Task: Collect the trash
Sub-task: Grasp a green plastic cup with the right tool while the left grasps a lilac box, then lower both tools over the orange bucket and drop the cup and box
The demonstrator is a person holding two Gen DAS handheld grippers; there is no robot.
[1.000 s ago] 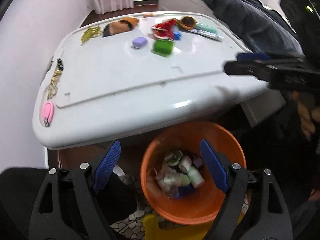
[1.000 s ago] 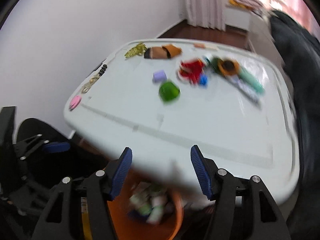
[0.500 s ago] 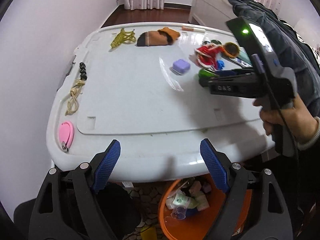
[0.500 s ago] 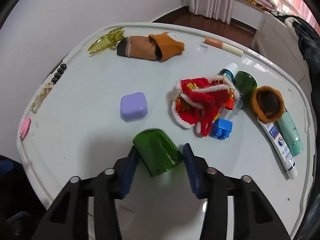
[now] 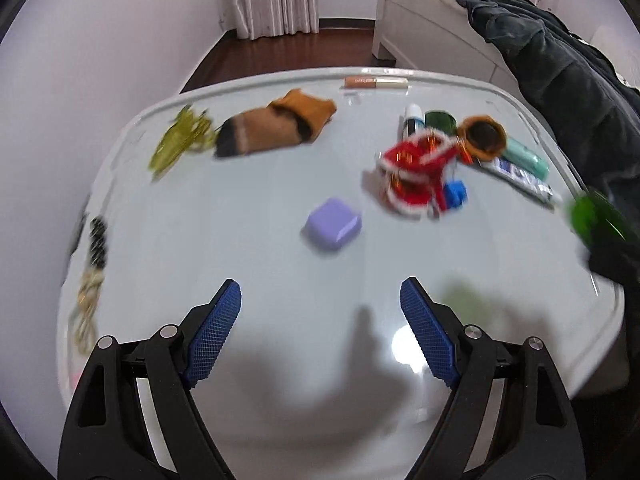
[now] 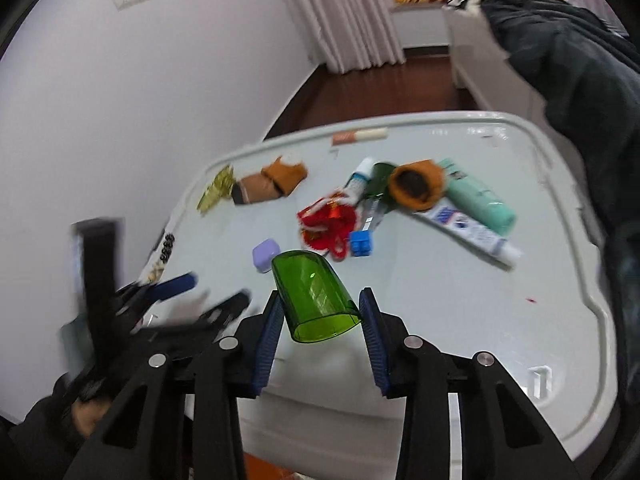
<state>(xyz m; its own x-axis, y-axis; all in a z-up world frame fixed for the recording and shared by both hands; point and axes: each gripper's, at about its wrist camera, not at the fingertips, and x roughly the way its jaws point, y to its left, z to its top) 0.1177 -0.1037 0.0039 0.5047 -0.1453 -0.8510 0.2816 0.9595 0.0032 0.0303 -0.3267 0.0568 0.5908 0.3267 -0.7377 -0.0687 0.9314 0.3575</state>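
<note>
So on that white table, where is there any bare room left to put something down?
The near half of the white table, between the left gripper and the purple box, is bare. So is the near right corner, below the toothpaste tube. It is crowded at the far right, around the red pouch, and along the far edge by the brown sock.

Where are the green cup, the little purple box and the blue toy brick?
green cup point(image 6: 314, 292), right wrist view, its side wall.
purple box point(image 5: 333, 224), left wrist view, its lid.
blue toy brick point(image 6: 361, 243), right wrist view, its front face.
</note>
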